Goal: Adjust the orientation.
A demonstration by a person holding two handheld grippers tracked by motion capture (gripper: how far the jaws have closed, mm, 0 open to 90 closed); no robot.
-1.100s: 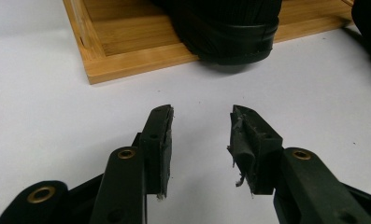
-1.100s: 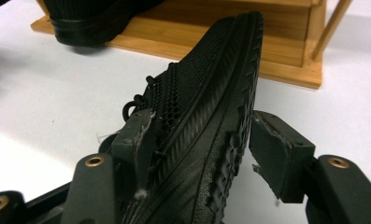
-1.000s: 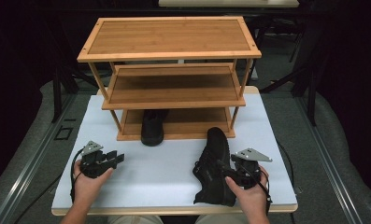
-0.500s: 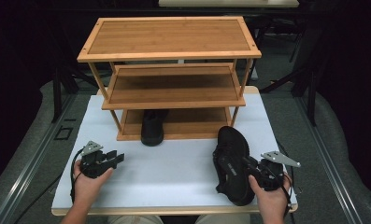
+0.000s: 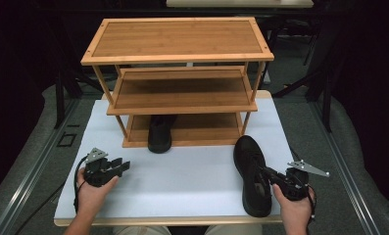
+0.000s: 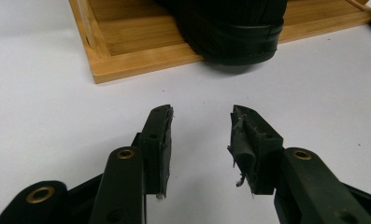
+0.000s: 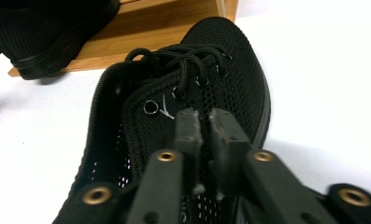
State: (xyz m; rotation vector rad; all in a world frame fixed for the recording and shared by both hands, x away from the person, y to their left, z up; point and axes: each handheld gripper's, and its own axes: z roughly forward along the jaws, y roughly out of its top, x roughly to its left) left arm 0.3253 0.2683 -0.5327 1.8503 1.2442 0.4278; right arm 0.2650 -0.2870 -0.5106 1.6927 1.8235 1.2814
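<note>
Black shoe point(image 5: 253, 174), upright a second ago, now lies flat on the table point(image 5: 182, 176), right gripper point(image 5: 275, 178) clamped on its upper. Left gripper point(image 5: 118, 166) rests parted, idle. Its mate point(image 5: 160, 134) sits on the rack point(image 5: 182, 93); shelving looks next.

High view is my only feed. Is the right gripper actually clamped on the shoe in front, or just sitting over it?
Observer: The right gripper is shut on the side wall of the front shoe, beside the eyelets.
Operator: And the left gripper?
Observer: The left gripper is open, with only white table between its jaws.
Operator: Is the other shoe fully on the rack?
Observer: No. The other shoe has its end overhanging the front lip of the rack's bottom shelf.
</note>
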